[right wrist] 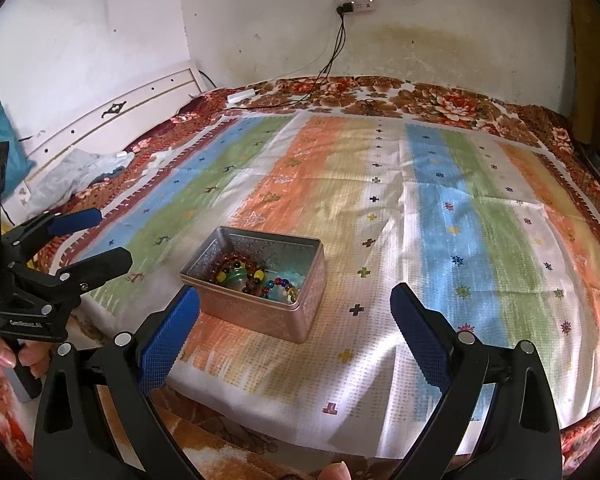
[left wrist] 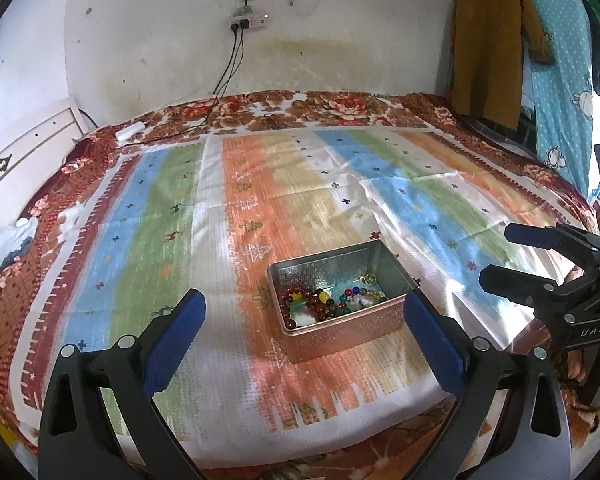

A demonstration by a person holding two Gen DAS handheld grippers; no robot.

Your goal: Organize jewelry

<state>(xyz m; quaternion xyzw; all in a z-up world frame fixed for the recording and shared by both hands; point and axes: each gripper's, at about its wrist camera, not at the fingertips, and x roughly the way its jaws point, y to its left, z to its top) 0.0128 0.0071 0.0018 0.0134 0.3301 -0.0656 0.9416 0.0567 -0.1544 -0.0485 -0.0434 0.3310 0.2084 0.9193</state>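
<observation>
Left view, left gripper (left wrist: 303, 332): held low over the bed's near edge, pointing at the tin (left wrist: 339, 300); jaws spread wide, holding nothing, with the tin between and just past the blue pads (left wrist: 172, 344).
Left view, right gripper (left wrist: 507, 260): at the right edge, jaws parted, empty, apart from the tin.
Left view, beads (left wrist: 323, 304): lie inside the open tin on the striped cloth (left wrist: 180, 220).
Right view, right gripper (right wrist: 296, 340): low, jaws wide, empty; tin (right wrist: 260, 280) just beyond its left pad.
Right view, left gripper (right wrist: 96, 236): at left, gripped by a hand (right wrist: 0, 356), jaws parted, empty.
</observation>
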